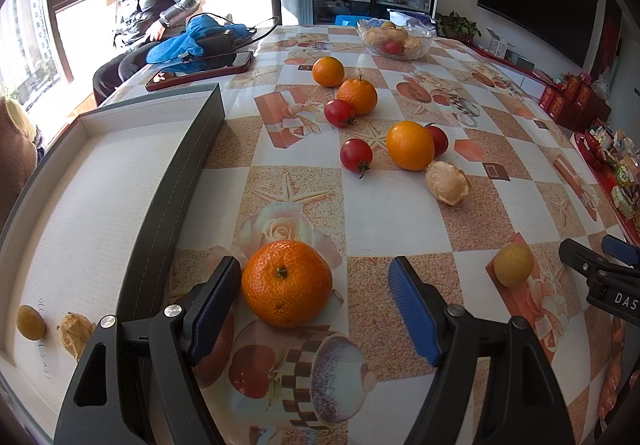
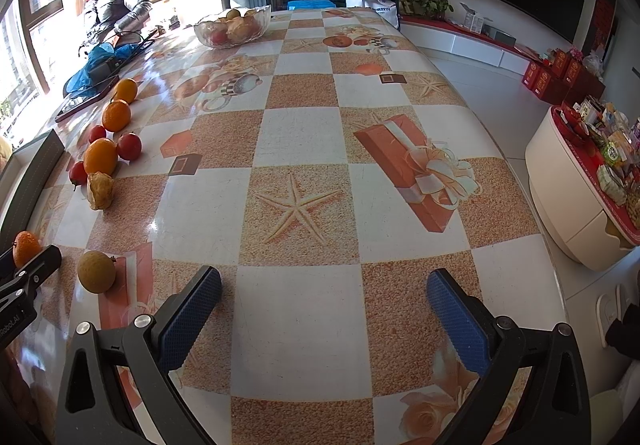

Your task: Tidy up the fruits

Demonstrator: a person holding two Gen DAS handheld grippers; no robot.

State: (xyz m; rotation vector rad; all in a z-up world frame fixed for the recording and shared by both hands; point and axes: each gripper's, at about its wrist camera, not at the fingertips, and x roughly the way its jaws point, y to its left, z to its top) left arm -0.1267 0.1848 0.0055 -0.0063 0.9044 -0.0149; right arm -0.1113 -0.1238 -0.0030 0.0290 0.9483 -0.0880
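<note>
My left gripper [image 1: 316, 297] is open, its jaws on either side of a mandarin [image 1: 286, 283] that lies on the patterned table; the left pad is close to it. A grey-walled box [image 1: 188, 181] at left holds a small yellow-brown fruit [image 1: 30, 321] and a dried husk fruit [image 1: 76, 333]. Further off lie oranges [image 1: 410, 145], cherry tomatoes [image 1: 356, 155] and a husk fruit [image 1: 447, 182]. A yellow round fruit [image 1: 513, 265] lies to the right; it also shows in the right wrist view [image 2: 96, 271]. My right gripper [image 2: 324, 305] is open and empty over bare table.
A glass bowl [image 1: 396, 38] with fruit stands at the table's far end. A phone [image 1: 200, 71] and a blue cloth [image 1: 188, 41] lie at the far left, beside a seated person [image 1: 148, 5]. The table's right edge [image 2: 520, 181] drops to the floor.
</note>
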